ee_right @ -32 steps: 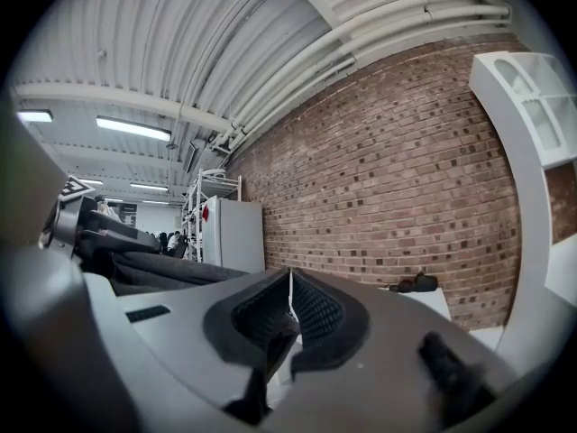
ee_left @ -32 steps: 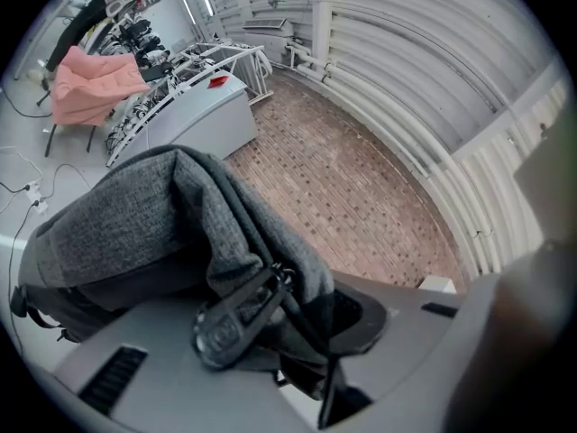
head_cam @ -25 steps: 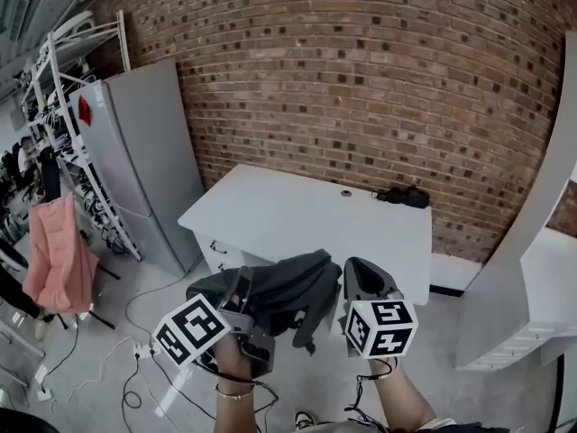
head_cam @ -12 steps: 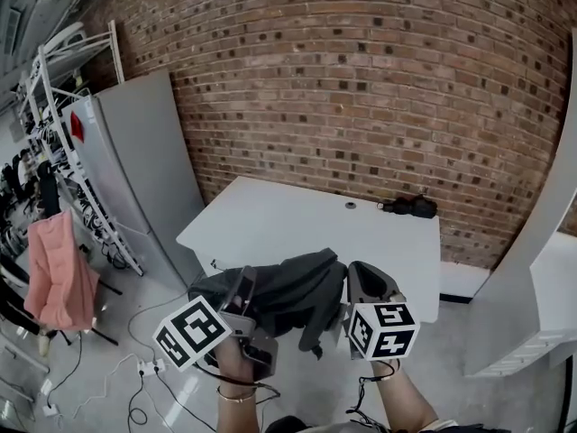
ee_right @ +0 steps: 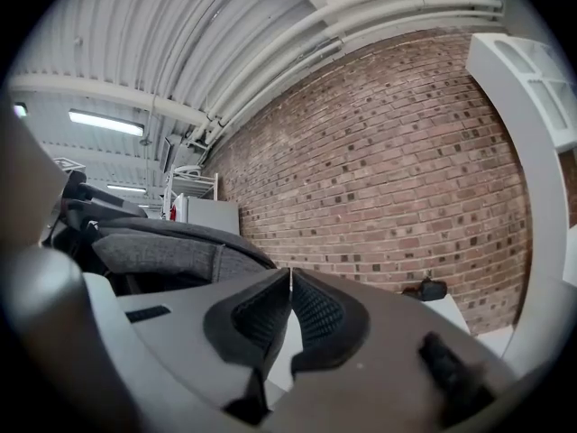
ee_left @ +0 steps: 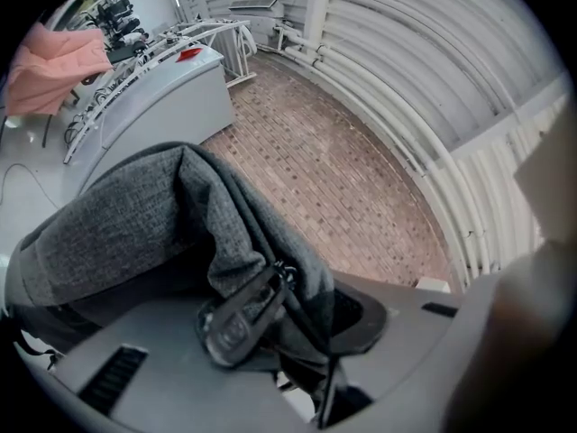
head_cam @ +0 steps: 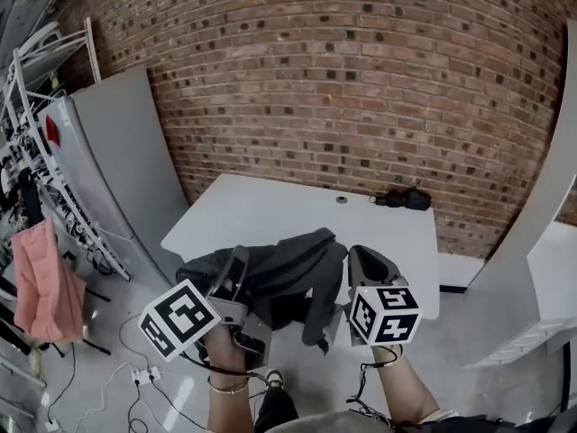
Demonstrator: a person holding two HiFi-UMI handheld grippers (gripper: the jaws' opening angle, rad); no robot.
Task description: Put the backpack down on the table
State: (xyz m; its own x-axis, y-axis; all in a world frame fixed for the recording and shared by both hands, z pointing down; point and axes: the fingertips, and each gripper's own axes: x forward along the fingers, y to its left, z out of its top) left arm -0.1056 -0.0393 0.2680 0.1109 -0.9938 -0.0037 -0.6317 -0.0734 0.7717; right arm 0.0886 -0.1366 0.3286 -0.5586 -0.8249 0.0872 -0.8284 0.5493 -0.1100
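Brick wall (head_cam: 361, 79), backpack (head_cam: 281, 273) seemingly in left gripper (head_cam: 236, 276)

Red brick wall (head_cam: 361, 79), grey cabinet (head_cam: 117, 170) at left, pale concrete floor (head_cam: 460, 373).

Head view looks steeply down; both gripper views share the brick wall (head_cam: 361, 88).

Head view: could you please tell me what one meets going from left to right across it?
Pink garment → grey cabinet → backpack → right gripper → white shelf.
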